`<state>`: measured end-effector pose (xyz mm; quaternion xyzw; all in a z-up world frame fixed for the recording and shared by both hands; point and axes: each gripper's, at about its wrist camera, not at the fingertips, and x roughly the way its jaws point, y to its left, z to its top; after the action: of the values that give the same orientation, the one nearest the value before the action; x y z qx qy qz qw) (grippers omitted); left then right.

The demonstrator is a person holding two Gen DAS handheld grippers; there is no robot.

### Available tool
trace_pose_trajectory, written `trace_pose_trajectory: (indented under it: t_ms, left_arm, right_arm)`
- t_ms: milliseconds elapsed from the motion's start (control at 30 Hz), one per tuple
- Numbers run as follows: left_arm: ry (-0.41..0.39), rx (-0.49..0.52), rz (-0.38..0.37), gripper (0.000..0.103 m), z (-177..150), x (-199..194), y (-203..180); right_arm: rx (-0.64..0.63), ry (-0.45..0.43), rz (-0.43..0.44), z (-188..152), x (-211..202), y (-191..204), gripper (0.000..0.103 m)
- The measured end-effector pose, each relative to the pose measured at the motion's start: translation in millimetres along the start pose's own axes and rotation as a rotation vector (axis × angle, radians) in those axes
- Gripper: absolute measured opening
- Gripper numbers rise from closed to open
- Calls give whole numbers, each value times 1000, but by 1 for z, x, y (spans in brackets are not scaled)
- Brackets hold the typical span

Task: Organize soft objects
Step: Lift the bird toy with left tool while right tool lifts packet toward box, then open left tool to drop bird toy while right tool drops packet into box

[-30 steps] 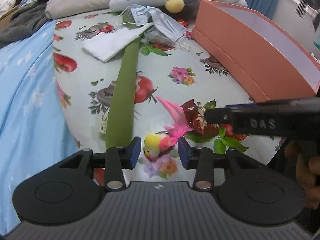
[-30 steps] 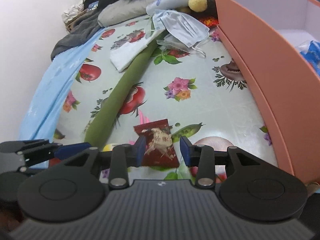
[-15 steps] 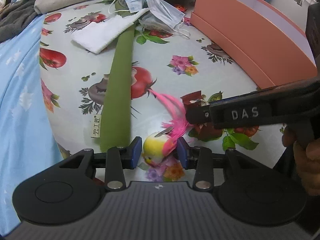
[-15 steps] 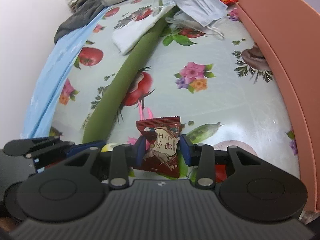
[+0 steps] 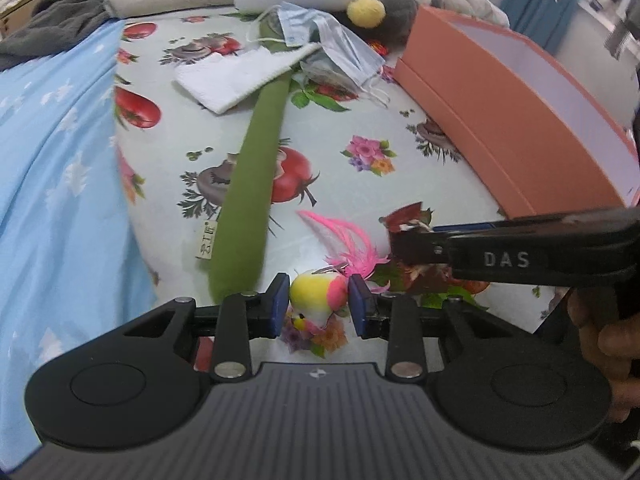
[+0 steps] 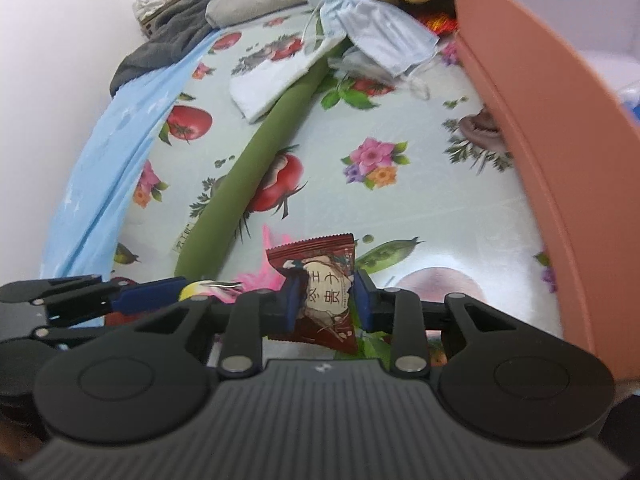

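A small yellow and pink toy bird (image 5: 316, 294) with pink tail feathers (image 5: 344, 236) sits between the blue pads of my left gripper (image 5: 319, 309), which press on its sides just above the flowered tablecloth (image 5: 400, 200). My right gripper (image 6: 326, 302) is closing on a dark red snack packet (image 6: 316, 256); its pads pinch and crease the wrapper. In the left wrist view the right gripper (image 5: 404, 246) comes in from the right, holding the packet (image 5: 408, 216) beside the feathers. The left gripper's fingers (image 6: 152, 295) show at the lower left of the right wrist view.
An open salmon box (image 5: 520, 128) stands on the right. A long green cushion (image 5: 256, 168) crosses the cloth, with a white cloth (image 5: 228, 80), face masks (image 5: 328, 36) and a plush toy (image 5: 366, 12) at its far end. A blue sheet (image 5: 52, 160) covers the left. A hand (image 5: 608, 344) grips the right tool.
The left jaws have narrowed from standing apart around the bird to pressing on it. The right jaws have drawn in on the packet, which now looks creased.
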<state>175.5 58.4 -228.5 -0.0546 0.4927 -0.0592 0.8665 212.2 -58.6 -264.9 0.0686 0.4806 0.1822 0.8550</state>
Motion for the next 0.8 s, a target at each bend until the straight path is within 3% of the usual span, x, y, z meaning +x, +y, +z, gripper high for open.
trace_pose_trajectory:
  t_ms: [367,800]
  left_arm:
    - [-136,-122,-22,37,3,-70,-13]
    - [-299,-131,-102,37,19,-154,-54]
  right_arm:
    - [-38,-173,-59,-6,-76,11,32]
    - [-40,-348,-94,-11,-166,14,32]
